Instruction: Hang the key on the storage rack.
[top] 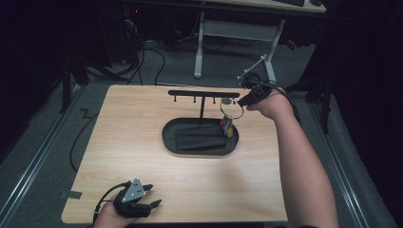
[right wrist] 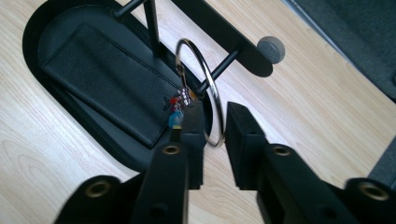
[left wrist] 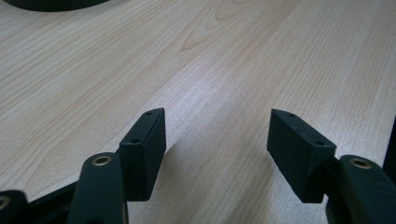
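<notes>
Right gripper (right wrist: 215,128) clamps the metal ring (right wrist: 200,88) hanging edge-up by the rack's (top: 204,93) right end, while the left gripper (left wrist: 217,149) gapes above the table's (top: 142,123) near-left corner.

Surface (top: 142,142) evenly lit from above; surroundings dark. Soft shadows under left claw (left wrist: 215,154). Near claw parts blurred.
</notes>
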`<state>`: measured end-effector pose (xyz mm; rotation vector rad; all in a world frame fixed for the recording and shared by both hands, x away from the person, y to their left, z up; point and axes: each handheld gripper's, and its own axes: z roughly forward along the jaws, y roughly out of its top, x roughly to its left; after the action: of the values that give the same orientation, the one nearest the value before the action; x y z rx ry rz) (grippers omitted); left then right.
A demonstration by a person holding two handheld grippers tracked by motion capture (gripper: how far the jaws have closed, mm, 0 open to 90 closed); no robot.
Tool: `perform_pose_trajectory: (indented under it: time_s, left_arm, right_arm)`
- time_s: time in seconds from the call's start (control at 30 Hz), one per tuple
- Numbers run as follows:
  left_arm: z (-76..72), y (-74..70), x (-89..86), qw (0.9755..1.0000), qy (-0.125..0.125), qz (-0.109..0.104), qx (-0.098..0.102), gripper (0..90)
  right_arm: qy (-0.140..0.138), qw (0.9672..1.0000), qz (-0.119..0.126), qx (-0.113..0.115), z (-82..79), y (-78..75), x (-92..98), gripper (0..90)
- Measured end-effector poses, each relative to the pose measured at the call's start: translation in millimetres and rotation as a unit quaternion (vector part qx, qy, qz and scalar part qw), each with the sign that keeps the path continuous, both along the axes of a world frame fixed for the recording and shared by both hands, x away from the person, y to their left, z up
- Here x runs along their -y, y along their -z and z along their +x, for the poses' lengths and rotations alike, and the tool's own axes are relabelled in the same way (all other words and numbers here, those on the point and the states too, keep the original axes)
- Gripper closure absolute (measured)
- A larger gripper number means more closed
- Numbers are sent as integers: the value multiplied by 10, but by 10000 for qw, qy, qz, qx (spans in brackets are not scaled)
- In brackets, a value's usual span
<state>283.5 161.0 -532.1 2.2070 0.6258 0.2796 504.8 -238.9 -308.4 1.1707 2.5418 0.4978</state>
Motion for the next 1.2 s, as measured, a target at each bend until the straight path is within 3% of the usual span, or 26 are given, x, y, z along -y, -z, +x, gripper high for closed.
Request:
perform_pose_trajectory:
  time_s: [0.2,0.23,0.27,0.33,0.43,0.57,0.63,0.67,0.7,0.73,0.83,0.9,0.97,1.0,1.2]
  left_arm:
    - [-10,-6,29,10000,26,22,29,380]
    - [-9,-7,35,10000,32,25,30,380]
    - [-7,-9,41,10000,45,31,23,380]
    - [-5,-10,58,10000,53,45,30,380]
    - [-9,-10,79,9999,74,65,51,380]
    - [-21,-6,97,9999,101,78,64,380]
    - [-19,-5,96,9999,102,70,73,380]
    - [-17,-4,95,9999,96,63,72,380]
    - [-15,-2,94,9999,85,46,69,380]
    - [-14,-2,90,9999,75,52,59,380]
    - [-17,1,85,9999,74,63,53,380]
    - [-18,2,81,10000,63,58,49,379]
    - [-20,4,78,10000,50,43,56,379]
    - [-21,4,77,10000,51,44,57,379]
    - [-21,0,77,9999,86,-3,69,376]
  right_arm:
    - [30,9996,6,280,-221,-35,18,644]
    - [126,9994,93,303,-259,-19,22,618]
    - [154,9991,121,379,-327,38,23,565]
    - [185,9989,156,390,-367,70,18,547]
    - [303,9971,390,572,-505,170,37,459]
    - [269,9960,405,745,-621,286,69,370]
    - [240,9953,371,866,-668,338,92,353]
    - [416,9935,576,893,-727,403,135,338]
    - [416,9935,576,893,-727,403,135,338]
    - [493,9908,789,986,-789,476,182,347]
    - [561,9893,857,1034,-835,535,204,342]
    - [586,9867,986,1151,-921,638,231,298]
    - [620,9858,1030,1171,-951,672,240,279]
    - [701,9837,1075,1256,-1032,759,248,250]
    - [738,9821,989,1423,-1297,974,245,207]
